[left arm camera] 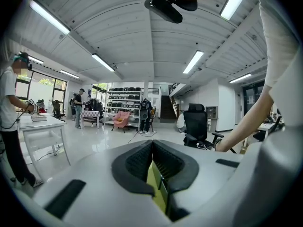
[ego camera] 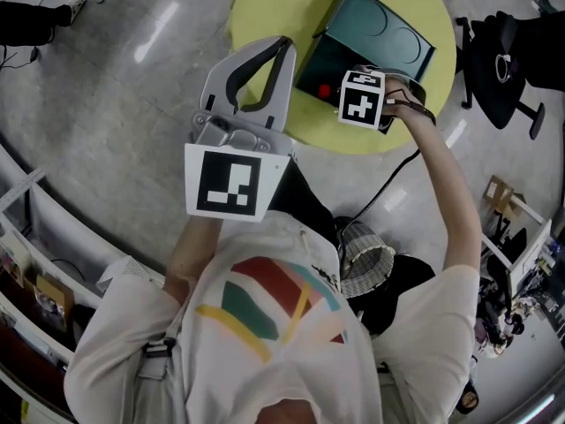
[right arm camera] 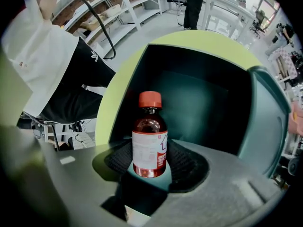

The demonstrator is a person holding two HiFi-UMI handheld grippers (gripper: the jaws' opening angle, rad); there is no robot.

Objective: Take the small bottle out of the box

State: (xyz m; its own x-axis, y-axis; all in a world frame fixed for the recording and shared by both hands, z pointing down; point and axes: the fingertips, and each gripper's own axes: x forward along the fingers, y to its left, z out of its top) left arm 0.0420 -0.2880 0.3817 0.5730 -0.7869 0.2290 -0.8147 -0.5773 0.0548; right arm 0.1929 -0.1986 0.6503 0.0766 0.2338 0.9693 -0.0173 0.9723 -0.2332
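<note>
The small bottle [right arm camera: 149,135], red-capped, with dark reddish contents and a white label, sits between the pads of the right gripper [right arm camera: 150,161]. That gripper's jaws stand partly apart and press on the label from both sides, so the bottle is gripped by its lower body. Its cap points away from the gripper, toward the dark inside of the box [right arm camera: 203,96]. In the head view the red cap shows within the box's near-left corner, just left of the gripper's marker cube (whether the bottle's base or cap touches the box floor cannot be told). The box is dark teal and open, and its lid [ego camera: 381,26] is tilted up on the far side, showing two round embossed shapes. It stands on a round yellow-green table [ego camera: 258,7], toward the table's right half. The right gripper points steeply down into the box from the near side, and a black cable trails from it toward the person. The left gripper [ego camera: 283,44] is held up on the near-left, apart from the box and over the table's near-left edge. Its jaws are closed together with nothing between them. Its own view looks level across a bright room with a black office chair [left arm camera: 196,124], shelving at the far end, and another person standing by a white table [left arm camera: 42,126] on the left.
</note>
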